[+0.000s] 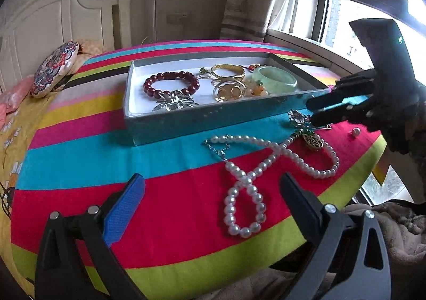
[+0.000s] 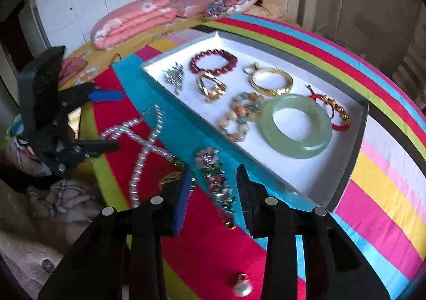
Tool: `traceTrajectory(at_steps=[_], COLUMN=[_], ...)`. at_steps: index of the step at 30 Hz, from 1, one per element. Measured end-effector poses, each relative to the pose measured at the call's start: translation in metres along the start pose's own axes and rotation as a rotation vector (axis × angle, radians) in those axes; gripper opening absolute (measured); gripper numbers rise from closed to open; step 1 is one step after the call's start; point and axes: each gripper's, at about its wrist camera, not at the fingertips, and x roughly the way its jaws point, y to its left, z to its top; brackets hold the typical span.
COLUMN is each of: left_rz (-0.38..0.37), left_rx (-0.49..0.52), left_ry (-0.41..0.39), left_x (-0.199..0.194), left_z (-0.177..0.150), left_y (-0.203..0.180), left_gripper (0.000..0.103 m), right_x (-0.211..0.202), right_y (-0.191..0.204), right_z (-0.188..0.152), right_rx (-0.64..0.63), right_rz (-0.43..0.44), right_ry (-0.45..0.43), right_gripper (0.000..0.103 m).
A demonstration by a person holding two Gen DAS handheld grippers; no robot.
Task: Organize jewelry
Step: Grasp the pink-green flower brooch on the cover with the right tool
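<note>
Left tongs [image 1: 213, 193]: wide open, nothing between the fingers, hovering over the red stripe of the striped blanket [image 1: 80, 156]; blue pad on the left finger, black finger on the right.
Pearl necklace [image 1: 255, 177]: just ahead of the left tongs, between the lines of the two fingers; lying loose in a crossed loop on the red stripe, touched by neither finger.
Silver clasp chain [image 1: 217, 144]: at the far left end of the pearls, ahead of the left tongs, near the tray wall.
Tray [image 1: 186, 124]: beyond the left tongs and the pearls; ahead and to the right of the right tongs; blue outer wall, white floor.
Tray contents, seen from the right tongs: silver brooch [image 2: 174, 76], red bead bracelet [image 2: 213, 62], gold ornament [image 2: 210, 87], gold bangle [image 2: 271, 82], mixed stone bracelet [image 2: 239, 116], green jade bangle [image 2: 295, 127], red cord bracelet [image 2: 332, 108]; all inside, ahead of the right tongs.
Flower brooch piece [image 2: 215, 177]: between the right tongs' fingers, on the blanket just outside the tray's near wall; blurred.
Right tongs [image 2: 214, 193]: partly closed, fingers either side of the flower piece; cannot tell whether the pads press on it.
Gold pendant [image 1: 312, 140]: just under the right tongs in the left view, beside the pearls.
Pearl earring [image 2: 241, 286]: behind the right tongs' fingertips, alone on the red stripe.
</note>
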Motion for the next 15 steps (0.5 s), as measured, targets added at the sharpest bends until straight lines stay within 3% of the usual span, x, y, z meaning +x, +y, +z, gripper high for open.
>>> traceTrajectory(at_steps=[4, 10, 13, 15], left_rz=[-0.022, -0.023, -0.023, -0.021], left_rx=[0.012, 0.047, 0.055, 0.075], left_ry=[-0.002, 0.001, 0.002, 0.000], left_x=[-0.001, 0.003, 0.005, 0.006], left_z=[-0.001, 0.000, 0.000, 0.001], left_y=[-0.005, -0.014, -0.017, -0.021], left_gripper=[0.099, 0.099, 0.099, 0.093], right_x=[0.002, -0.001, -0.008, -0.014], right_y=[0.002, 0.013, 0.019, 0.020], right_z=[-0.008, -0.016, -0.021, -0.024], right_rx=[-0.014, -0.028, 0.007, 0.040], right_rz=[-0.008, -0.123, -0.155, -0.143], right_ry=[-0.010, -0.061, -0.109, -0.145], right_gripper=[0.034, 0.017, 0.017, 0.017])
